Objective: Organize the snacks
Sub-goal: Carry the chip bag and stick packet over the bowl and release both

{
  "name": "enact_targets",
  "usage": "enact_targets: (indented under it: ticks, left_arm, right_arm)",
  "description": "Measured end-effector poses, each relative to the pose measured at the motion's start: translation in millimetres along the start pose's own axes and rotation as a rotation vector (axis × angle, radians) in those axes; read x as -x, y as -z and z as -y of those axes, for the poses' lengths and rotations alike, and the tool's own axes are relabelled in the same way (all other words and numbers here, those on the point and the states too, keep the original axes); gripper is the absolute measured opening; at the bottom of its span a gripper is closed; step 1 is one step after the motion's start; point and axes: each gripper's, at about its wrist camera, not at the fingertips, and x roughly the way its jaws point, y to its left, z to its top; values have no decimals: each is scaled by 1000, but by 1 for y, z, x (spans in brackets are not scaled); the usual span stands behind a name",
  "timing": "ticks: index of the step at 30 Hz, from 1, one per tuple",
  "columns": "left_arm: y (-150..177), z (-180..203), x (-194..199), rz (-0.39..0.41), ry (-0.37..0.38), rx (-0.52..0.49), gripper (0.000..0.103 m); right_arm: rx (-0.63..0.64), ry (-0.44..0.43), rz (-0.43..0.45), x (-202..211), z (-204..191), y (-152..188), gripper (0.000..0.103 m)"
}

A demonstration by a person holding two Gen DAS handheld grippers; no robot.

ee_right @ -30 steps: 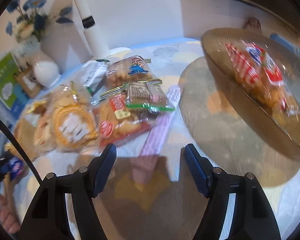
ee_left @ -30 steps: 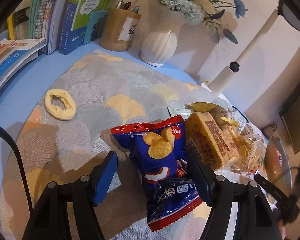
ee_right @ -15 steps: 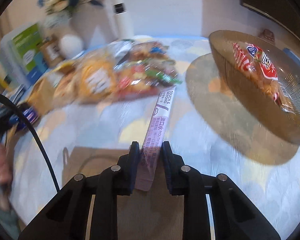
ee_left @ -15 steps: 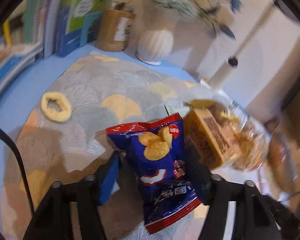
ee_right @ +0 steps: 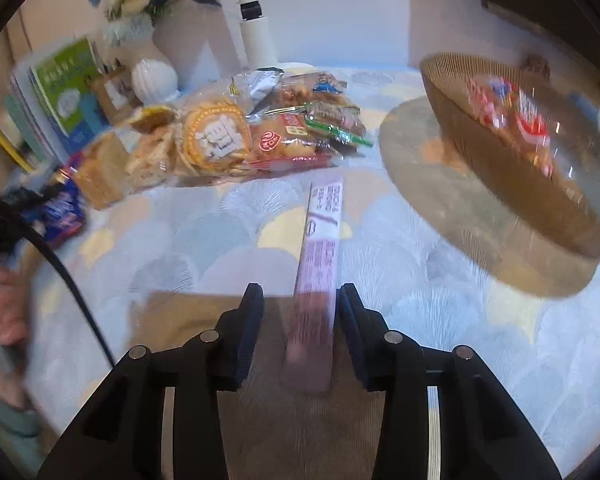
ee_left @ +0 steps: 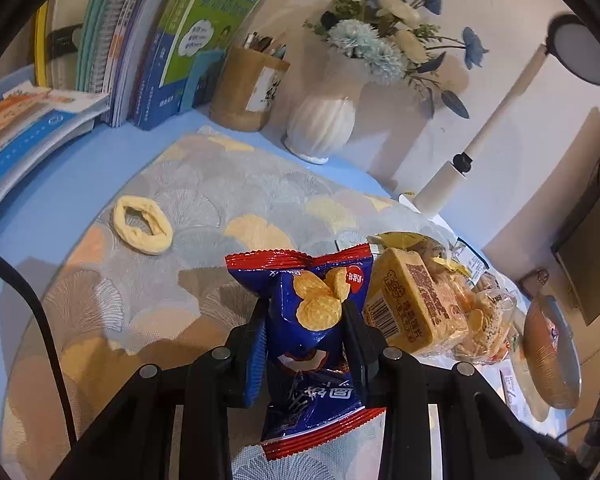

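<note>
My left gripper (ee_left: pixel 305 320) is shut on a blue chip bag (ee_left: pixel 312 320) with red ends; the bag stands between the fingers above the patterned mat. An orange cracker pack (ee_left: pixel 412 300) lies just to its right. My right gripper (ee_right: pixel 299 304) is open, its fingers apart on either side of a long pink sachet (ee_right: pixel 318 256) that lies on the mat, not touching the left finger. A brown bowl (ee_right: pixel 488 168) at the right holds a red-and-white snack pack (ee_right: pixel 512 120). A pile of snack packs (ee_right: pixel 236 136) lies beyond the sachet.
Books (ee_left: pixel 140 40), a wooden pen pot (ee_left: pixel 248 88), a white vase of flowers (ee_left: pixel 324 124) and a white lamp post (ee_left: pixel 460 168) stand along the back wall. A pale yellow scrunchie (ee_left: pixel 142 224) lies on the mat at the left.
My left gripper has closed on the blue chip bag and lifted it upright. My right gripper had shut on the pink sachet half a second ago and has since opened around it.
</note>
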Motion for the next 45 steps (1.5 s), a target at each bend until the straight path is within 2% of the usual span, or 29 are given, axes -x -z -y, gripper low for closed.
enact_targets:
  ticks: [1, 2, 4, 5, 6, 9, 13, 15, 17, 20, 22, 24, 26, 27, 29, 30, 31, 32, 34, 37, 38, 41, 45]
  left_arm:
    - [1, 3, 1, 6, -3, -13, 33]
    - [2, 7, 3, 16, -13, -35, 33]
    - [3, 12, 6, 30, -23, -62, 33]
    - [3, 14, 8, 42, -34, -76, 33]
    - [4, 18, 12, 63, -57, -96, 33]
    - [8, 30, 27, 100, -62, -152, 33]
    - [9, 49, 53, 129, -1, -189, 33]
    - [7, 67, 66, 151, 32, -218, 33]
    - [6, 84, 72, 158, 58, -244, 33]
    - [4, 109, 77, 169, 88, -278, 33]
    - [3, 123, 79, 182, 89, -296, 33]
    - [4, 131, 79, 182, 94, -303, 33]
    - [5, 136, 79, 176, 102, -302, 33]
    - [5, 137, 78, 171, 103, -304, 33]
    - [6, 139, 78, 163, 100, -308, 33]
    - [6, 139, 79, 159, 97, -313, 33]
    - [6, 138, 80, 160, 95, -316, 33]
    - [5, 138, 81, 162, 94, -317, 33]
    - [3, 137, 83, 169, 91, -318, 33]
    - [-2, 142, 85, 171, 107, -322, 33]
    - [-3, 146, 85, 171, 115, -327, 33]
    - [-6, 172, 85, 179, 138, -378, 33]
    - [-3, 227, 78, 178, 223, -463, 33]
  right_arm:
    - [27, 40, 11, -3, -6, -1, 37]
    - [52, 72, 23, -5, -12, -1, 31]
    - [125, 95, 35, -6, -26, -1, 21]
    - [161, 98, 41, -5, -33, 0, 19]
    - [182, 81, 43, -3, -37, 2, 19]
    - [142, -87, 35, 9, -35, 6, 18]
    - [58, -264, 92, 31, -14, 4, 15]
    - [51, -297, 147, 44, -10, 1, 15]
    - [49, -270, 192, 56, -4, -1, 15]
    - [30, -253, 206, 60, 7, 1, 15]
    - [21, -267, 186, 57, 12, 3, 17]
    - [24, -282, 125, 46, 11, 1, 23]
    - [41, -266, 80, 32, 1, -1, 44]
    - [53, -241, 57, 25, -6, 0, 46]
    - [62, -224, 1, 4, -18, -3, 44]
    - [56, -236, -34, -9, -23, -6, 38]
    - [61, -227, -44, -15, -28, -6, 27]
    - [99, -177, -10, -14, -35, -6, 19]
    - [170, -123, 7, -12, -51, -4, 18]
    - [120, -262, 20, 0, -45, -4, 18]
    - [87, -297, 44, 10, -36, -5, 18]
    - [8, -313, 137, 46, -2, -14, 18]
    - [-101, -220, 301, 101, 56, -27, 18]
